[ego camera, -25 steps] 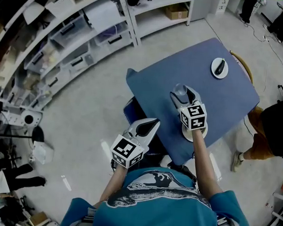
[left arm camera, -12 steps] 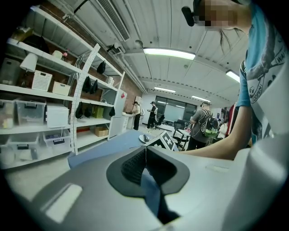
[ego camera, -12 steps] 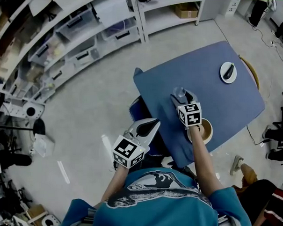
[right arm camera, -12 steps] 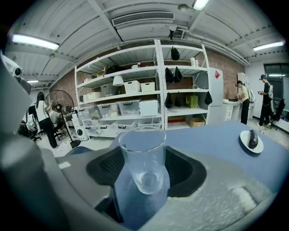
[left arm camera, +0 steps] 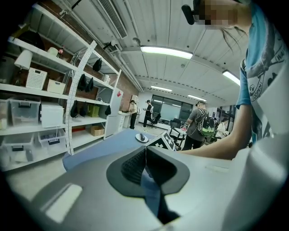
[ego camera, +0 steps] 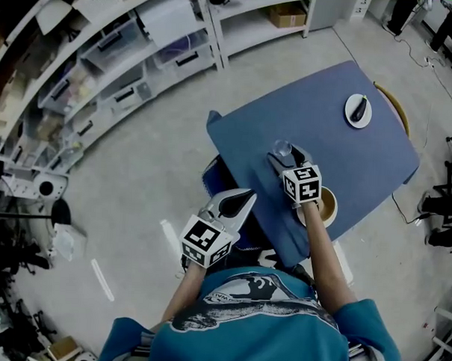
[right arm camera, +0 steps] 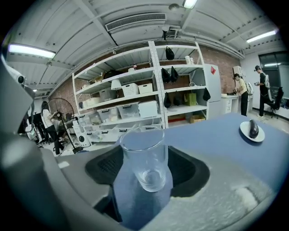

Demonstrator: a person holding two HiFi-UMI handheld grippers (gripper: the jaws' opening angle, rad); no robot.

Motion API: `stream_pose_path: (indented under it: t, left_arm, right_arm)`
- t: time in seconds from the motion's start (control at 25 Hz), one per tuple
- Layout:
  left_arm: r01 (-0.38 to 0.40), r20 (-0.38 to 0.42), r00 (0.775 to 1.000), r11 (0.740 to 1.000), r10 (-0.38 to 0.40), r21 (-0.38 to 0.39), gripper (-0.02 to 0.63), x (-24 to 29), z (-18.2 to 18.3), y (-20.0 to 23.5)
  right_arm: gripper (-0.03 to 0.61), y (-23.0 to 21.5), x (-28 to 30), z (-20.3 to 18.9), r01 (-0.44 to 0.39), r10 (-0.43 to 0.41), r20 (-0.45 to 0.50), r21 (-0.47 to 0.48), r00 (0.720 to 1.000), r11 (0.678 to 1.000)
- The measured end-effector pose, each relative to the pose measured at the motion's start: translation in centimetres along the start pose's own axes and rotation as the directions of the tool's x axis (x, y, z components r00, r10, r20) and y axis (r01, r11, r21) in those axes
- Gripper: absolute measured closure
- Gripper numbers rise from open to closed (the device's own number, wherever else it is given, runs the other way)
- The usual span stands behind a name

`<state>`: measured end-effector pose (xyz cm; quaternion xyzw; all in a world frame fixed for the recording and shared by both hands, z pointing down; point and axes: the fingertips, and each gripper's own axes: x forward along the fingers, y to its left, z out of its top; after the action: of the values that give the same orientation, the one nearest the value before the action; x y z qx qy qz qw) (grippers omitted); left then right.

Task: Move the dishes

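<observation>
Head view has the left gripper [left arm camera: 145, 158] nearest the body and off the table [right arm camera: 212, 135], jaws pressed together on nothing; behind the jaws of the right gripper [ego camera: 287, 153], beside the wrist, a bowl [ego camera: 326, 206] now sits uncovered where a second ago the marker cube hid it; between those jaws the glass [right arm camera: 143, 160] stands upright, the jaws closed to its width with a pad against either side, though whether its base rests on the cloth I cannot tell; the glass has shifted a little leftward with the gripper, so I judge it mid-carry; beyond and right of the jaws a plate [right arm camera: 251, 130] bearing a dark item lies well apart; shelves [right arm camera: 135, 106] stand farthest.
</observation>
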<state>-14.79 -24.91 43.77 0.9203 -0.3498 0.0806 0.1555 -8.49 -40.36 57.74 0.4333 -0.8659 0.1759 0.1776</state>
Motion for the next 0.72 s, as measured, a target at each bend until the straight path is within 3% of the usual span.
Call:
stream_pose_path:
  t: [0.36, 0.56, 0.72]
  left_arm:
    - [0.091, -0.005, 0.996, 0.995, -0.091, 0.025, 0.597, 1.1, -0.2, -1.1]
    - [0.163, -0.019, 0.986, 0.986, -0.163, 0.035, 0.597, 2.2, -0.6, -2.5]
    - [0.209, -0.028, 0.978, 0.977, -0.208, 0.039, 0.597, 3.2, -0.8, -4.1]
  right_arm:
    - [0.263, 0.1, -6.2, 0.7, 0.054, -0.056, 0.056, 0.046, 0.997, 0.998]
    - [0.316, -2.8, -11.4, -1.5, 0.174, -0.179, 0.040, 0.098, 0.983, 0.980]
    - [0.349, -6.0, -15.7, -5.5, 0.282, -0.282, -0.026, 0.175, 0.959, 0.943]
